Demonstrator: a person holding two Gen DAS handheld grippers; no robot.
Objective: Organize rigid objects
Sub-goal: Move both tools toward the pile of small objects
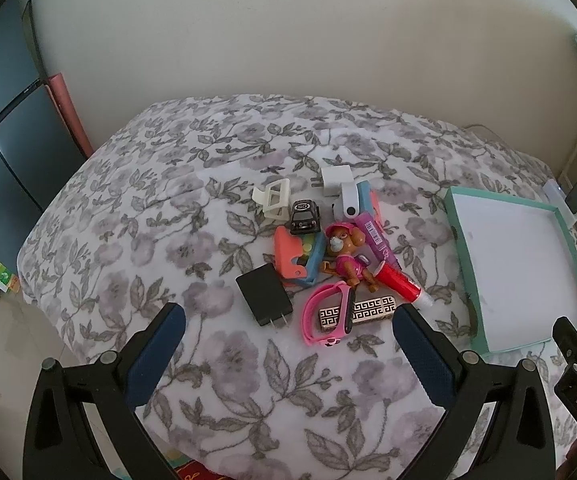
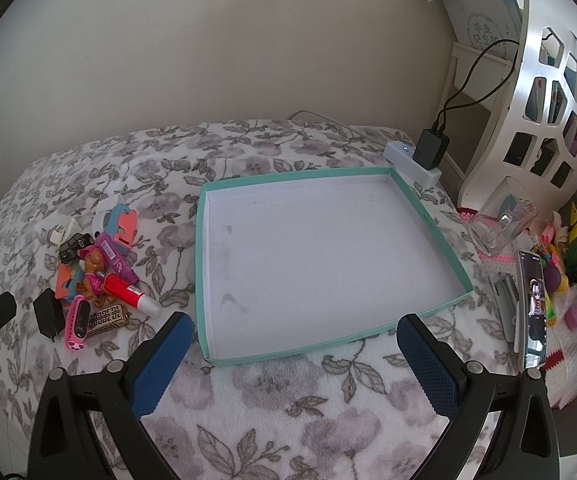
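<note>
With both pairs of fingers spread wide and holding nothing, nothing moved yet: left gripper [image 1: 288,344] hovering just short of the toy heap, right gripper [image 2: 294,356] hovering before the near wall of the teal tray [image 2: 204,240]. Soft, floral-covered bed [image 1: 224,360] underneath, so likely some give under a downward press and a chance of rigid pieces tipping or sliding away. Nearest in the heap, a black charger [image 1: 263,294] with prongs toward the camera, lying apart from most of the pile; probably the cleanest first pick. Just right of it, a pink wristband [image 1: 326,314] looped over a gold patterned bar [image 1: 372,308]; a likely snag, with one dragging the other along. Behind those, a pink dog figure [image 1: 346,256] resting across a red glue stick [image 1: 398,280] and touching an orange-and-blue case [image 1: 298,256]; risk of rolling the stick or scattering neighbours in a careless pinch. Farther back, a purple tube [image 1: 376,240], a small black car [image 1: 303,216], a cream clip [image 1: 274,198], a white plug [image 1: 334,180] and a white band [image 1: 348,200], all tightly packed. Tray empty, white inside with faint smudges, to the right of the heap, near but not touching. Beyond it, a phone [image 2: 534,308] propped upright and a clear glass [image 2: 500,220]: easy to knock during a wide swing.
</note>
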